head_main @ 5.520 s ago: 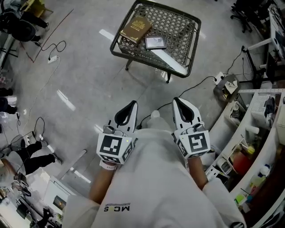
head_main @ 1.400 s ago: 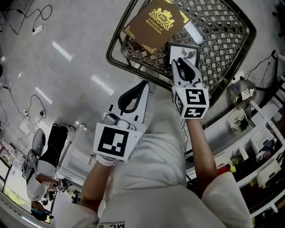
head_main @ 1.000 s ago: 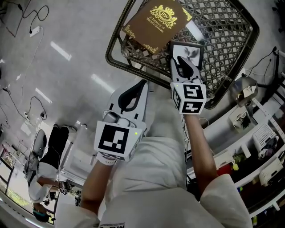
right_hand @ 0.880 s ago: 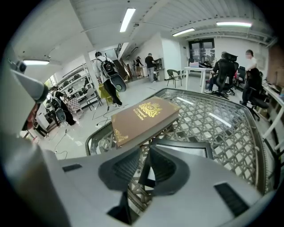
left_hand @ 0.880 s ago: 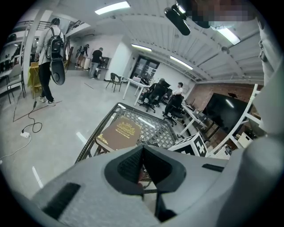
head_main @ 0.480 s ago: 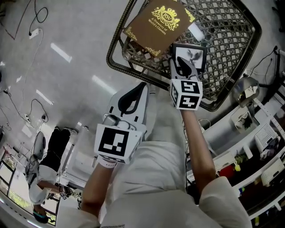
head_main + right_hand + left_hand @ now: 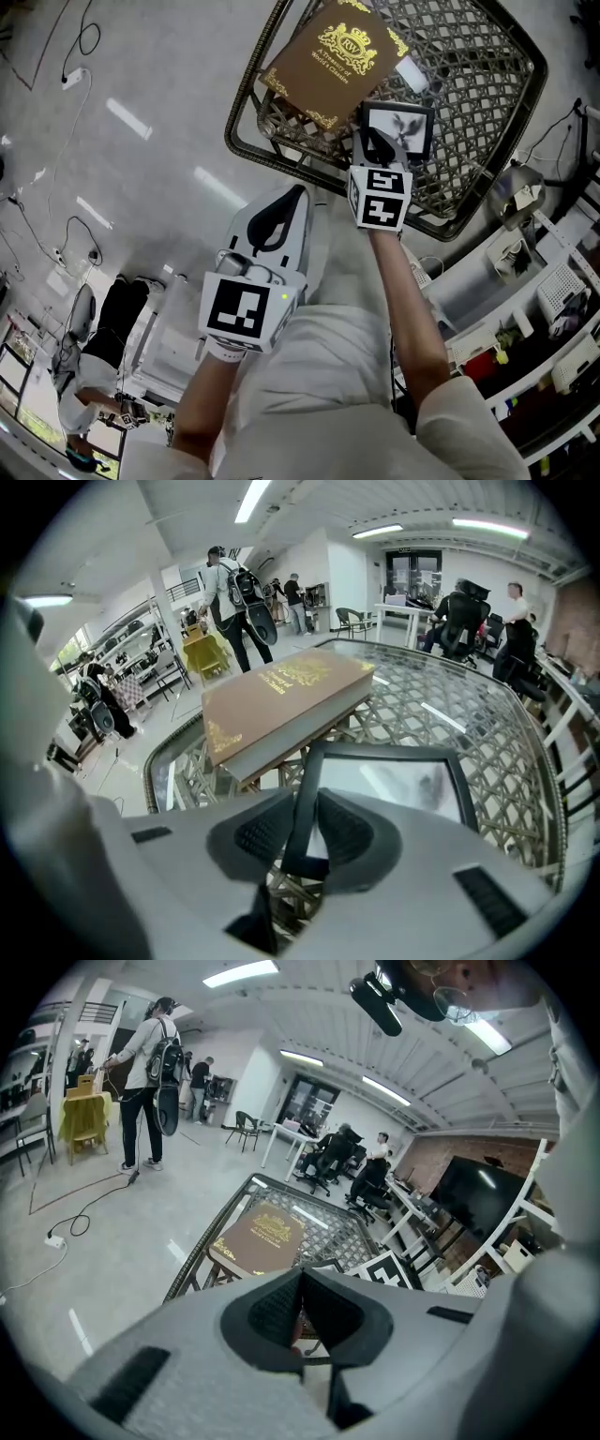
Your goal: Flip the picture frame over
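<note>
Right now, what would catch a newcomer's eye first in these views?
The right hand-held gripper, whose jaws have just been opening, straddles a corner of the black picture frame lying face up on the lattice table. A big brown book with gold print lies beside it. The left hand-held gripper hangs shut and empty, back from the frame.

Before me a table (image 7: 478, 66) stands on the pale grey floor (image 7: 141, 56), its top a woven lattice inside a dark raised rim. Two things lie on it. A brown book (image 7: 328, 58) with gold ornament lies towards the left rim. A dark-edged picture frame (image 7: 405, 127) lies just beside the book, picture side up.
</note>
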Available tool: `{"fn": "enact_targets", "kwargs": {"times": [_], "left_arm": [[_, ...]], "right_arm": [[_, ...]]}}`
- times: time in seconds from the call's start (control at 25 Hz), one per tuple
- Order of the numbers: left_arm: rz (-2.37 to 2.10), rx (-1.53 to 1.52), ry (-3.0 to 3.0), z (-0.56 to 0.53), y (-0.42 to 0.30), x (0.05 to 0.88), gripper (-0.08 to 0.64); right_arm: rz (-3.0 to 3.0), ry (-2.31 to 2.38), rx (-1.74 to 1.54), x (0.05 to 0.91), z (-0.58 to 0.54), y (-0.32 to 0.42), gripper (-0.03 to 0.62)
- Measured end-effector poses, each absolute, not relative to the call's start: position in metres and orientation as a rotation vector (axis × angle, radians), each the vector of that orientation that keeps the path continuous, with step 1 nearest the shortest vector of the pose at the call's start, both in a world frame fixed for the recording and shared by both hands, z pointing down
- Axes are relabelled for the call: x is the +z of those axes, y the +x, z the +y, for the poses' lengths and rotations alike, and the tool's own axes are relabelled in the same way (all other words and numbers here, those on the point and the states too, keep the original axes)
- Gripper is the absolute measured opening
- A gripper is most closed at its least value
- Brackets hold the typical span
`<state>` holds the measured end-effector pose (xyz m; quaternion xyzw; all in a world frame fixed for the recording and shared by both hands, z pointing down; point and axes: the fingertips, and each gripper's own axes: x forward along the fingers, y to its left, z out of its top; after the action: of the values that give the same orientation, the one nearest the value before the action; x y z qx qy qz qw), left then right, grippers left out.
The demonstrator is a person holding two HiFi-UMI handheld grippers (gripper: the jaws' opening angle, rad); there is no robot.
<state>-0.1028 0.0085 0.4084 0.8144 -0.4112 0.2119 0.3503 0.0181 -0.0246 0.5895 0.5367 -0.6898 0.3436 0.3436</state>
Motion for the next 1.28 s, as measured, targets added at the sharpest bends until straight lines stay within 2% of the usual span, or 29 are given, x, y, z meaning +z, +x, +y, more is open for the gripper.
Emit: {"fn": "enact_targets", "kwargs": {"times": [0.84, 1.28], "left_arm": [[-1.119, 0.542, 2.120, 0.009, -0.108, 0.400, 0.025], [-1.123, 0.535, 2.113, 0.015, -0.102, 0.399, 0.025]], "right_arm": [[-1.747, 1.495, 1.023, 0.590, -0.025, 0.021, 0.075], [-1.883, 1.471, 1.097, 0.564, -0.020, 0.023, 0.074]]}}
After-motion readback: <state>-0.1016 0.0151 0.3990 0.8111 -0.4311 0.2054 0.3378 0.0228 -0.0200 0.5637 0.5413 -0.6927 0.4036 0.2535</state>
